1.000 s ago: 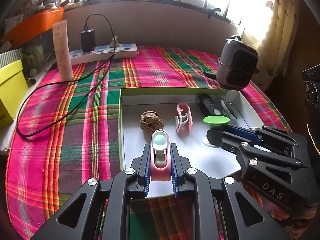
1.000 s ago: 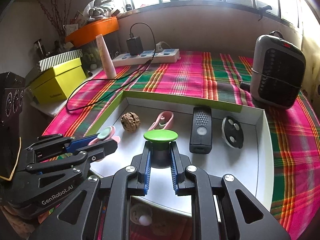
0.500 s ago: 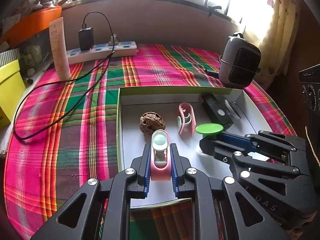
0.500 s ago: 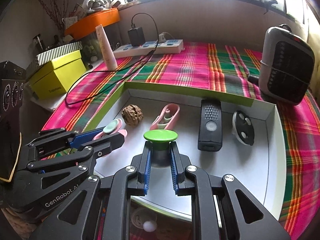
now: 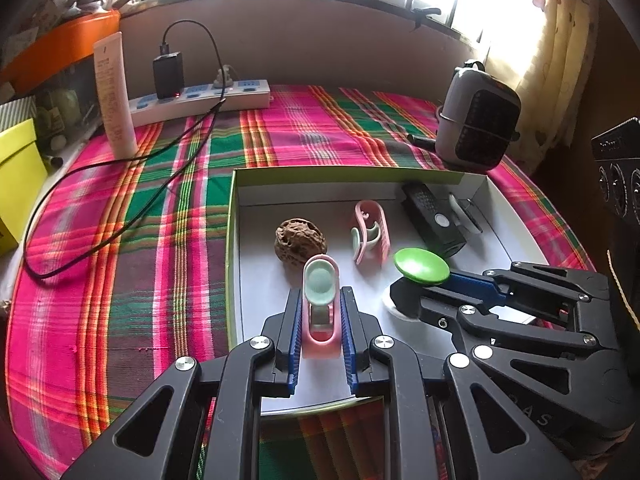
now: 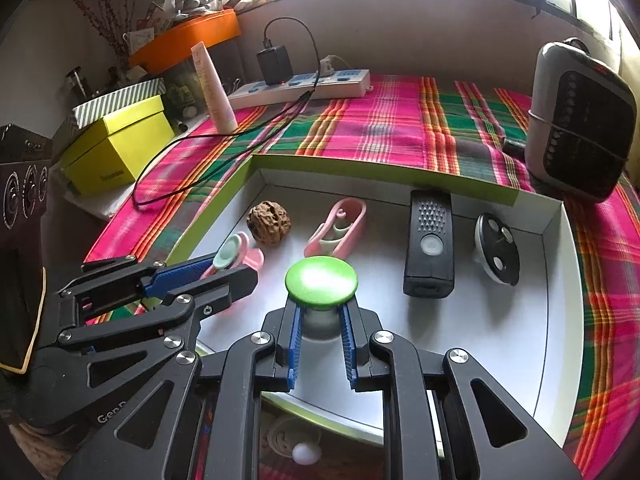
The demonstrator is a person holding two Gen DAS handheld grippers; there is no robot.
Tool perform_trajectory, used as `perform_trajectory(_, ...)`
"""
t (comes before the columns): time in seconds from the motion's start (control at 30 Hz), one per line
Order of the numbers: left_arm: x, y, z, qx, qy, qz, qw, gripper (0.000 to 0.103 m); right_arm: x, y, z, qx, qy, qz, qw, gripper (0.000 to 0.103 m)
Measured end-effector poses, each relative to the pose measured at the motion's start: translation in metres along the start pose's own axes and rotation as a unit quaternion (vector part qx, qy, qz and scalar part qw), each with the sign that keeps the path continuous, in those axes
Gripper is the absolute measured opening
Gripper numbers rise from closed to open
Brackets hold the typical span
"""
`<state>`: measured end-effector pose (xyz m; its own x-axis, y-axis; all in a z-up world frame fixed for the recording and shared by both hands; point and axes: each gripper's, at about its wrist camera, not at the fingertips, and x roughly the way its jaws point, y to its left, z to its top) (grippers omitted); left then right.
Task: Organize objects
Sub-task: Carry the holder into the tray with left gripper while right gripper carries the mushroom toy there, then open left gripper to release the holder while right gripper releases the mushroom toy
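Note:
A shallow white box with a green rim (image 5: 234,216) (image 6: 224,208) lies on the plaid cloth. My left gripper (image 5: 320,312) (image 6: 224,270) is shut on a pink clip with a mint pad (image 5: 320,292) (image 6: 232,254), held over the box's near left part. To its right, my right gripper (image 6: 320,316) (image 5: 408,300) is shut on a green-capped knob (image 6: 321,280) (image 5: 421,266), just above the box floor. On the floor lie a walnut (image 5: 300,242) (image 6: 268,222), a second pink clip (image 5: 370,232) (image 6: 340,228), a black remote (image 5: 432,220) (image 6: 430,244) and a black round disc (image 6: 496,248) (image 5: 460,210).
A grey heater (image 6: 580,120) (image 5: 476,128) stands beyond the box at right. A power strip (image 5: 200,98) with a black charger and trailing cable (image 5: 120,200), a white tube (image 5: 114,96), a yellow box (image 6: 116,156) and an orange shelf (image 6: 188,36) line the far left. A black speaker (image 5: 618,172) stands at the right edge.
Both grippers keep their holds. The right gripper with the green knob has edged forward over the box, toward the walnut and the clip; the left has barely moved.

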<state>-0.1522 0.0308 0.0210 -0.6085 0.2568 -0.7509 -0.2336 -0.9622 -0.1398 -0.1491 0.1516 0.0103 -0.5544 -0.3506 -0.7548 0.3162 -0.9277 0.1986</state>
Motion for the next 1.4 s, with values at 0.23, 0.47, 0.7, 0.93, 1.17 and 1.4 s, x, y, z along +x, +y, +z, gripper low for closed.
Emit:
perform_trajectory(0.23,0.0,0.0,0.0,-0.001,0.001,-0.001,1.0,0.017,-0.001,0.0,0.0,0.001,0.001,-0.003,1.0,0.018)
perform_trajectory(0.47,-0.002,0.0,-0.002,-0.003,0.002,-0.004,1.0,0.018,-0.004,0.0,-0.003,0.002,0.002,-0.005,1.0,0.018)
perform_trajectory(0.7,-0.006,-0.002,-0.004,-0.005,0.001,-0.007,1.0,0.024,-0.006,0.001,-0.006,-0.001,0.003,-0.008,1.0,0.019)
perform_trajectory(0.93,-0.016,0.005,-0.005,-0.018,-0.007,-0.006,0.9998,0.029,-0.007,0.002,-0.008,-0.003,0.006,-0.009,1.0,0.021)
perform_trajectory(1.17,-0.02,0.005,-0.007,-0.02,-0.008,-0.008,0.9997,0.03,-0.01,0.003,-0.011,-0.003,0.003,-0.01,1.0,0.031)
perform_trajectory(1.4,-0.023,0.005,-0.008,-0.021,-0.009,-0.01,0.9997,0.03,-0.013,0.003,-0.011,-0.002,0.0,-0.015,1.0,0.034)
